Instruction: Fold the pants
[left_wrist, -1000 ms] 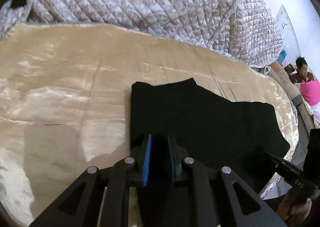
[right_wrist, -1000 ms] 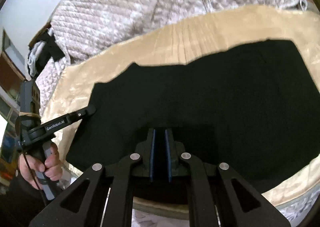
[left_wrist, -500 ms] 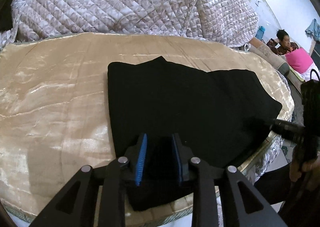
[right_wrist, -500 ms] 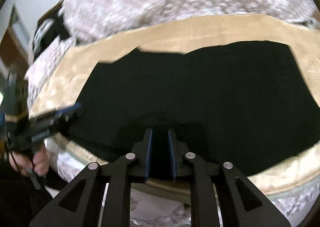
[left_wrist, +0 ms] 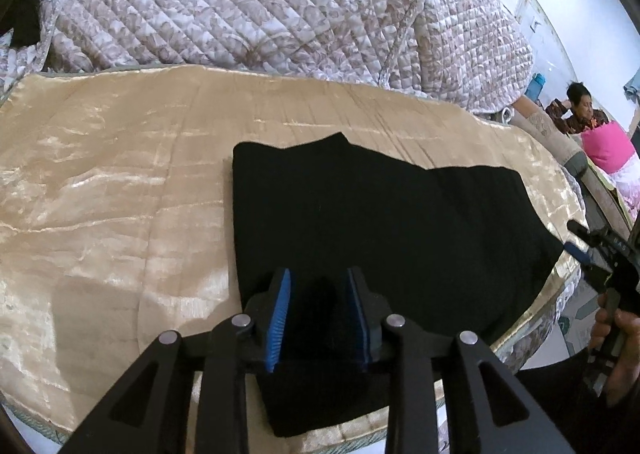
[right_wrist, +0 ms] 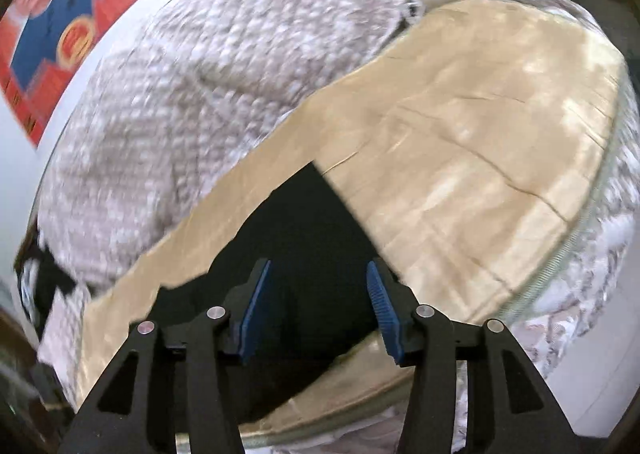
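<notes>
Black pants (left_wrist: 380, 214) lie folded flat on a gold satin mat (left_wrist: 100, 194), near the bed's front edge. My left gripper (left_wrist: 319, 274) hovers over the near left part of the pants. Its jaws are opening, with dark cloth showing in the gap and the blue pads not pressing on it. The right wrist view is blurred. My right gripper (right_wrist: 319, 266) stands over the corner of the pants (right_wrist: 304, 238), its jaws opening wide, nothing pinched. In the left wrist view the right gripper (left_wrist: 578, 240) sits just off the pants' right edge, held by a hand (left_wrist: 616, 338).
A quilted floral bedspread (left_wrist: 280, 6) is heaped along the back of the mat. The mat's front edge (left_wrist: 532, 318) drops off close to the pants. A seated person (left_wrist: 580, 110) is at the far right. A red and blue poster (right_wrist: 68, 26) hangs on the wall.
Both pairs of jaws have widened, the right ones much more. The right gripper has let go of the cloth, swung and rolled so the pants' corner and bare mat now fill its view.
</notes>
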Demonstrator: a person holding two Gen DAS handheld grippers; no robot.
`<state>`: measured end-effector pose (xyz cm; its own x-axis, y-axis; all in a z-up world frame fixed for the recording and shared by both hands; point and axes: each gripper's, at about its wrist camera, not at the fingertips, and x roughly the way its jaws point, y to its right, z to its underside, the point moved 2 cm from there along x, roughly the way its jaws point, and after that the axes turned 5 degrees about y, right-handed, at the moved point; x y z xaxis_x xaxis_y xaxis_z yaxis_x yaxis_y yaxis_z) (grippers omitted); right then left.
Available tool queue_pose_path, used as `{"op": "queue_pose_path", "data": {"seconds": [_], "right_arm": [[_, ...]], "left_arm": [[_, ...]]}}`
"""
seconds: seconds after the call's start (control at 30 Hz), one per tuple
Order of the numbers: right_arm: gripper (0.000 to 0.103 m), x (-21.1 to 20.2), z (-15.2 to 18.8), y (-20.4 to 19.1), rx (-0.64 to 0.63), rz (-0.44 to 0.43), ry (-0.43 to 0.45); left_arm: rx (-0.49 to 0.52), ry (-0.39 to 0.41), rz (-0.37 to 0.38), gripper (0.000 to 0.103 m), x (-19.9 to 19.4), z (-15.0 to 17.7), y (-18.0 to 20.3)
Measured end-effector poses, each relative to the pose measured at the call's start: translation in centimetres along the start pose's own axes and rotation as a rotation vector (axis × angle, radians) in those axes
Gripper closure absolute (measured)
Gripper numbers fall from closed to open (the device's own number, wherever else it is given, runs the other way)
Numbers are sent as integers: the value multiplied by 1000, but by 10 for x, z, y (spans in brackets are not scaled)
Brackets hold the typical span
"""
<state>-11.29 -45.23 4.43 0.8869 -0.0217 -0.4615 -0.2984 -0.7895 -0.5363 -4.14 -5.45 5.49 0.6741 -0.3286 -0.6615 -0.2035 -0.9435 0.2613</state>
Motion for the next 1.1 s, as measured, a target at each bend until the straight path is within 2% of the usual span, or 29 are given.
{"op": "queue_pose_path", "data": {"seconds": [0.2, 0.33, 0.5, 0.73, 0.87, 0.97, 1.07, 1.1], "right_arm": [[53, 2, 8, 17, 100, 29, -38], [53, 14, 18, 32, 202, 2, -113], [51, 18, 20, 21, 169, -39, -107], [51, 27, 16, 22, 205, -49, -57], [57, 20, 9, 6, 155, -122, -8], [61, 35, 8, -2, 104, -92, -56], [78, 53, 6, -1, 104, -49, -109], [79, 53, 5, -1, 105, -50, -106]], "left_arm": [[-1, 3, 3, 70, 2, -3, 1], [4, -10, 8, 70, 5, -2, 2], [2, -15, 7, 70, 7, -1, 1], [-2, -15, 7, 70, 6, -1, -1], [-7, -10, 5, 70, 6, -1, -4], [-15, -11, 2, 70, 5, -1, -6], [-24, -4, -4, 70, 2, -2, -10], [-29, 1, -9, 70, 1, -3, -12]]}}
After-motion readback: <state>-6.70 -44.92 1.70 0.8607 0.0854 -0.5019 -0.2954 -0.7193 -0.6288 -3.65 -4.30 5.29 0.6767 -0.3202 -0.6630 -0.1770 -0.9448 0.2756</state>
